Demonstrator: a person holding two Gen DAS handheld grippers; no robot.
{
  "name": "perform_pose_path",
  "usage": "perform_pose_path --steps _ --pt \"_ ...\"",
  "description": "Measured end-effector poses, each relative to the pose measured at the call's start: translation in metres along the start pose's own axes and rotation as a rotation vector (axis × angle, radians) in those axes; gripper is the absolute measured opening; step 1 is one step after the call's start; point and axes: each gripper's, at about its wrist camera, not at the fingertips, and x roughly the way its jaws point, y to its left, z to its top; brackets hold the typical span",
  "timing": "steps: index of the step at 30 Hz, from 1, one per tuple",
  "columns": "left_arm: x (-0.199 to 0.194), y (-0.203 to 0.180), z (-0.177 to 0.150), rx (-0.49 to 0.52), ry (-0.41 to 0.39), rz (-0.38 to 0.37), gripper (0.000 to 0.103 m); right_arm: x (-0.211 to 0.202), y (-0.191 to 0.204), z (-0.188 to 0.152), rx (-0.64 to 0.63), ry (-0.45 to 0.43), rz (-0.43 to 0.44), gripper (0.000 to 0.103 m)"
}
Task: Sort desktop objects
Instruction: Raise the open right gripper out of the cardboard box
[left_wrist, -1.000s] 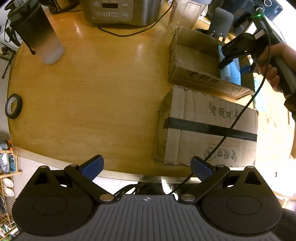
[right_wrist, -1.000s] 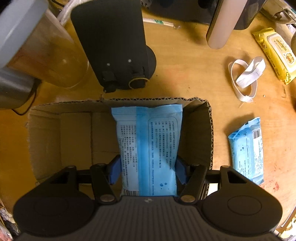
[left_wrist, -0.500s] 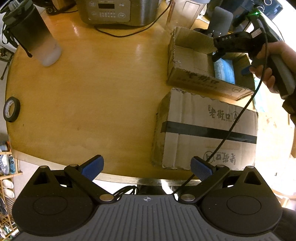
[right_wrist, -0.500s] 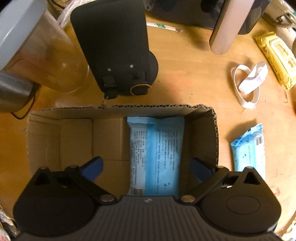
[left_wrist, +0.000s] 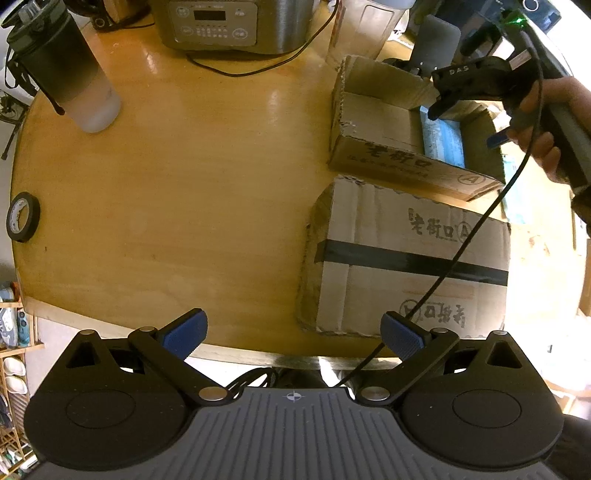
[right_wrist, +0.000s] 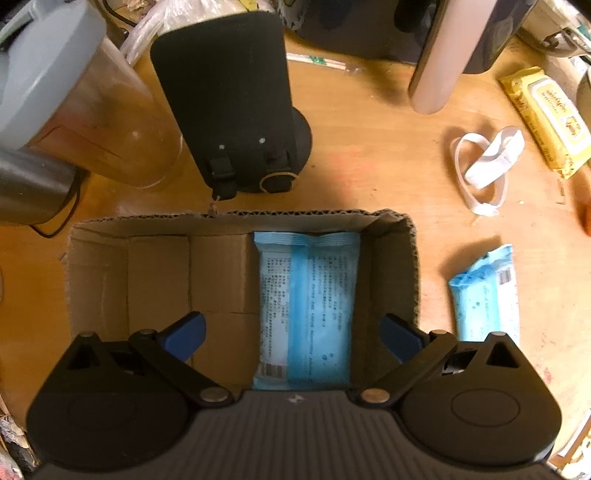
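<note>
A blue wipes pack (right_wrist: 306, 310) lies flat in the right part of the open cardboard box (right_wrist: 147, 266). My right gripper (right_wrist: 293, 334) is open and empty above the box, apart from the pack. In the left wrist view the same box (left_wrist: 373, 122) holds the pack (left_wrist: 443, 140), with the right gripper (left_wrist: 463, 125) over it. A second blue pack (right_wrist: 487, 291) lies on the table right of the box. My left gripper (left_wrist: 293, 332) is open and empty at the table's near edge.
A taped closed carton (left_wrist: 406, 258) sits in front of the open box. A black stand (right_wrist: 236, 107), a clear jug (right_wrist: 85, 110), a white strap (right_wrist: 484, 170) and a yellow wipes pack (right_wrist: 546, 114) lie behind. A shaker bottle (left_wrist: 62, 70), tape roll (left_wrist: 22, 216) and cooker (left_wrist: 229, 22) stand on the left.
My right gripper opened and let go of the blue pack, which now lies in the box; the gripper then rose and drew back. The left gripper stayed open, shifting slightly.
</note>
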Motion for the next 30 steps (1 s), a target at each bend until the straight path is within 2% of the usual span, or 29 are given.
perform_pose_path --steps 14,30 --pt "-0.008 -0.014 -0.006 0.001 -0.032 -0.006 0.103 -0.046 -0.013 -0.006 -0.060 -0.045 0.025 0.103" --pt "-0.012 -0.033 -0.013 -0.005 -0.045 0.006 0.103 -0.045 -0.050 -0.007 -0.099 -0.044 0.012 0.103"
